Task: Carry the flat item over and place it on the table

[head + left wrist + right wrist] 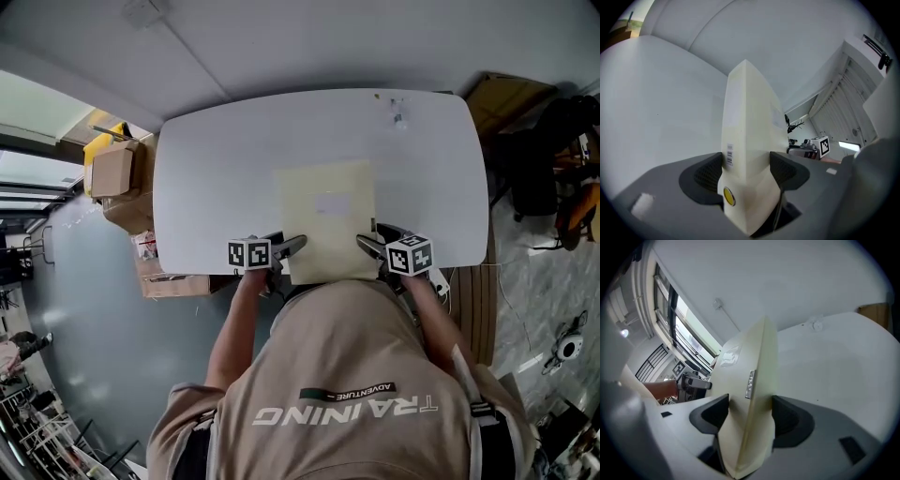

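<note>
Both grippers are clamped on the flat item (326, 211), a pale padded envelope. The left gripper (745, 171) pinches its lower left corner and the right gripper (750, 416) its lower right. In the head view the envelope sits at frame centre over the white table (216, 169), with its near edge overhanging the table's lower rim. The carry looks nearly done. Whether the envelope already rests on the top cannot be told, and settling it and letting go remain.

A white worktop (216, 169) with rounded corners stands on a grey floor (94, 309). Just left of it sit cardboard boxes (114, 173); windows (689, 333) run along the left side.
</note>
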{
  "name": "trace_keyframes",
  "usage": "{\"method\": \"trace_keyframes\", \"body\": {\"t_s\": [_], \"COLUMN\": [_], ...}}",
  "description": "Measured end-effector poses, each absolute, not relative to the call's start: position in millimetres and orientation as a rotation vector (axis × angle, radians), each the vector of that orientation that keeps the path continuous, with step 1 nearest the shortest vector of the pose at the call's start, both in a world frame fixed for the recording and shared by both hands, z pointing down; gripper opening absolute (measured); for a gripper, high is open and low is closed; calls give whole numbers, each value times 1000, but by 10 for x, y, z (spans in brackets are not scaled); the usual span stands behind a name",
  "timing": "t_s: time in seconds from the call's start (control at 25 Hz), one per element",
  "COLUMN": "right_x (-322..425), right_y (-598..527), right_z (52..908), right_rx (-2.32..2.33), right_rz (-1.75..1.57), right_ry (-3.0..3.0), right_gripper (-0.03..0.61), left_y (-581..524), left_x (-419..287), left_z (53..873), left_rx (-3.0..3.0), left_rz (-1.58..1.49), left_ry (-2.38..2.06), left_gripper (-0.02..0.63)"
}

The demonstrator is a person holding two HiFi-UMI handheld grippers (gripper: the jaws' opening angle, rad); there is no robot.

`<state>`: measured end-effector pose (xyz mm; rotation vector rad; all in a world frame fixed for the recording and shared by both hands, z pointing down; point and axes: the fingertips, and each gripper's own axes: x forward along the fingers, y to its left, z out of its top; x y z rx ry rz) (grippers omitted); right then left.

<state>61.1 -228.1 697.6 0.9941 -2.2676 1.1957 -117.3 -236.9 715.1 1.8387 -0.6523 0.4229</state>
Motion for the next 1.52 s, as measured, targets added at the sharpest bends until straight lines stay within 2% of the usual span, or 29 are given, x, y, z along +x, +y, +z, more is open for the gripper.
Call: {"method": "trace_keyframes", "body": {"t_s": [0.64,1.28,1.52], "right_x": [598,553,558], "right_y": [-2375,-2405,-2418], "right_z": [7404,7463,7366], "right_rx": [1039,1016,1017], "right_rz": [1392,1374,1248], "right_ry": [-2154,-2144,-2210], "right_gripper": [290,290,290], "left_y": [-2540,-2580,-2557], "left_x": [-1197,-1232,-1235], "left_z": [7551,7579,7553], "left_rx": [1648,1651,1666], "left_rz": [450,435,408], "left_ry": [-639,-660,-658], "left_gripper": [302,302,308]}}
